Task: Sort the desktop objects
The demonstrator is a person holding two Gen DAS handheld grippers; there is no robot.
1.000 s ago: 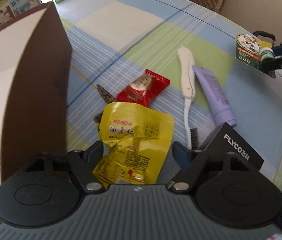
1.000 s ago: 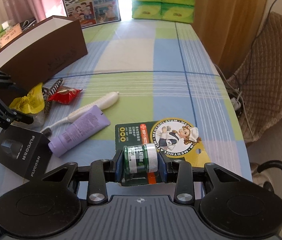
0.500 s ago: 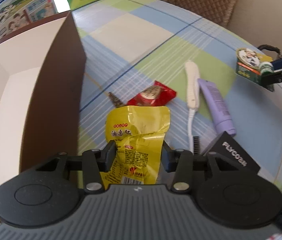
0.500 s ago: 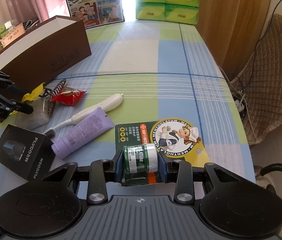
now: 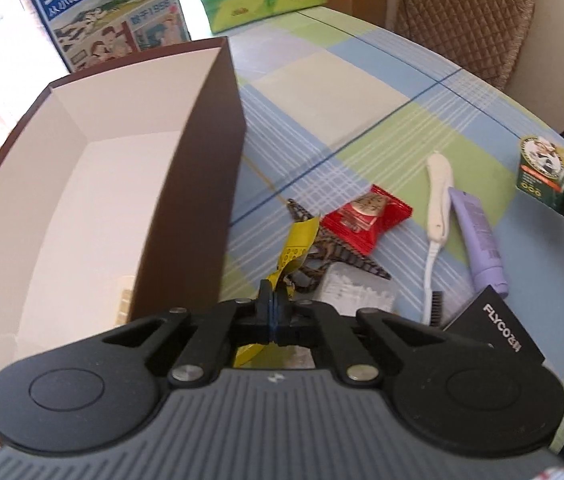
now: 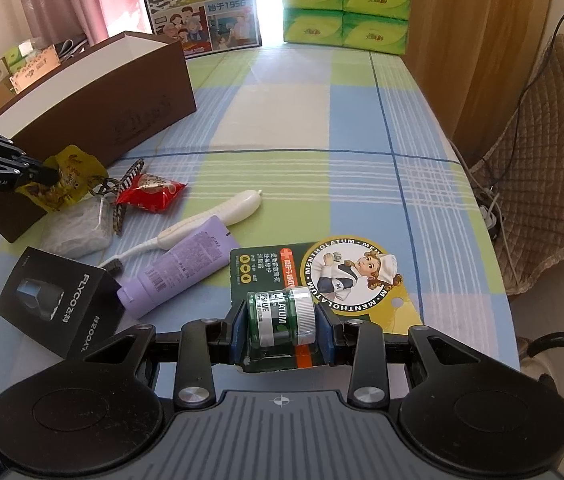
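Fingers (image 5: 266,305) of the left gripper (image 5: 273,312), low in the frame, are pressed together on a yellow snack packet (image 5: 297,249) beside the brown box (image 5: 205,184), above the checked counter (image 5: 322,92). Right gripper (image 6: 282,330) fingers pinch a green Mentholatum jar pack (image 6: 279,318) at centre bottom.

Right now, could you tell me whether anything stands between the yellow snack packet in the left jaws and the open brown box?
Only the brown cardboard box's near wall, which the crinkled yellow foil packet must clear; the white interior near it looks free.
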